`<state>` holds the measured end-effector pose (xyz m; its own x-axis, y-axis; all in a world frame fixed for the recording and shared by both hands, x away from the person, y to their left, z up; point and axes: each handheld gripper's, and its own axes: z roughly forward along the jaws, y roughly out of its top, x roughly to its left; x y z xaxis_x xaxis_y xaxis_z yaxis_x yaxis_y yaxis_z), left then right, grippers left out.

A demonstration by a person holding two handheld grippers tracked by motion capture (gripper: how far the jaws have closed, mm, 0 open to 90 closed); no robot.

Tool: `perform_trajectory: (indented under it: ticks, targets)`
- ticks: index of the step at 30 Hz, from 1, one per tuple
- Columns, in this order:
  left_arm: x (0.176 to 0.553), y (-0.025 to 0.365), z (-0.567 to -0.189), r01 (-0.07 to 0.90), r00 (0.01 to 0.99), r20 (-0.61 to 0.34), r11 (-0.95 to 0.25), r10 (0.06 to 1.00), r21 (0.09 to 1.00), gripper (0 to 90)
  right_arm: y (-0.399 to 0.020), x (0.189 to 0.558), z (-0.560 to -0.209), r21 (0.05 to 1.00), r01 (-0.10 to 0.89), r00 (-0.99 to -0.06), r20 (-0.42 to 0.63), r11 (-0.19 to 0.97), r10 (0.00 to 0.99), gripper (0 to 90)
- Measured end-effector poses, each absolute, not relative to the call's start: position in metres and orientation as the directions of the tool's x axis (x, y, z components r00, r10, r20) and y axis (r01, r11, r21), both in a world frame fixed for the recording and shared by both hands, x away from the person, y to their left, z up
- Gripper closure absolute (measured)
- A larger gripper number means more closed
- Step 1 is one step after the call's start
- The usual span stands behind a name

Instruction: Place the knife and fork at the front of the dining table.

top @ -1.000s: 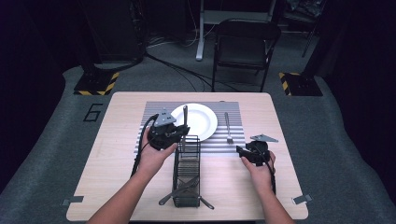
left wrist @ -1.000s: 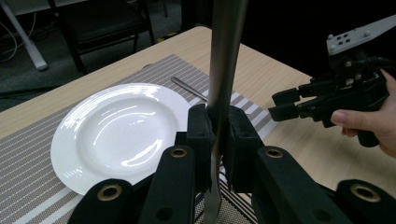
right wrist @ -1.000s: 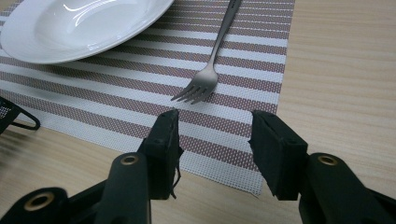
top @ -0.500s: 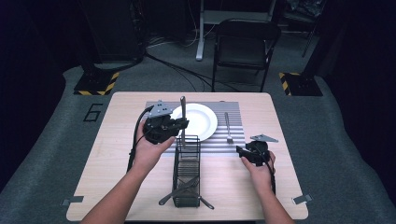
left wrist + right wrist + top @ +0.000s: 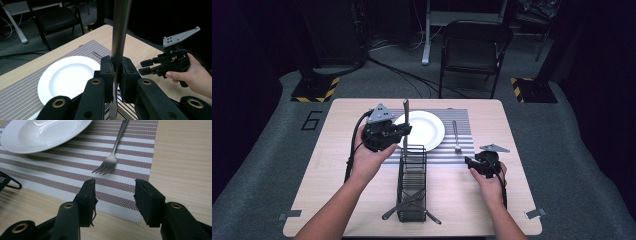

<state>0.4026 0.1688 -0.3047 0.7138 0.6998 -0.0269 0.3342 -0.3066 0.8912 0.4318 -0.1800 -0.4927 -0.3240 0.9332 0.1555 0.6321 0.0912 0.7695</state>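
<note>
Grey carpet (image 5: pixel 572 165) covers the floor around the wooden table (image 5: pixel 492 112). A black folding chair (image 5: pixel 474 50) stands beyond its far edge. Yellow-black striped blocks (image 5: pixel 314 90) sit at both far corners; the room behind is dark.

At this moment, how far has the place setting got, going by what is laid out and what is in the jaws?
Done: the white plate and a fork to its right lie on the striped placemat. In hand: the left gripper is shut on an upright metal utensil, probably a knife, above the wire caddy. Left: laying it down; more cutlery remains in the caddy. The right gripper waits open, holding nothing.
</note>
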Motion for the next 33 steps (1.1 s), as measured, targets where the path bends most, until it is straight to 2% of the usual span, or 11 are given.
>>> perform_trajectory:
  ticks: [16, 33]
  targets:
    - [0.410, 0.196, -0.292, 0.337, 0.669, -0.026, -0.272, 0.743, 0.901, 82.1, -0.180, 0.431, -0.493, 0.772, 0.629, -0.322, 0.154, 0.090, 0.934, 50.9]
    - [0.433, 0.217, -0.311, 0.372, 0.602, -0.050, -0.224, 0.797, 0.901, 82.1, -0.180, 0.432, -0.493, 0.769, 0.632, -0.318, 0.150, 0.091, 0.936, 50.9]
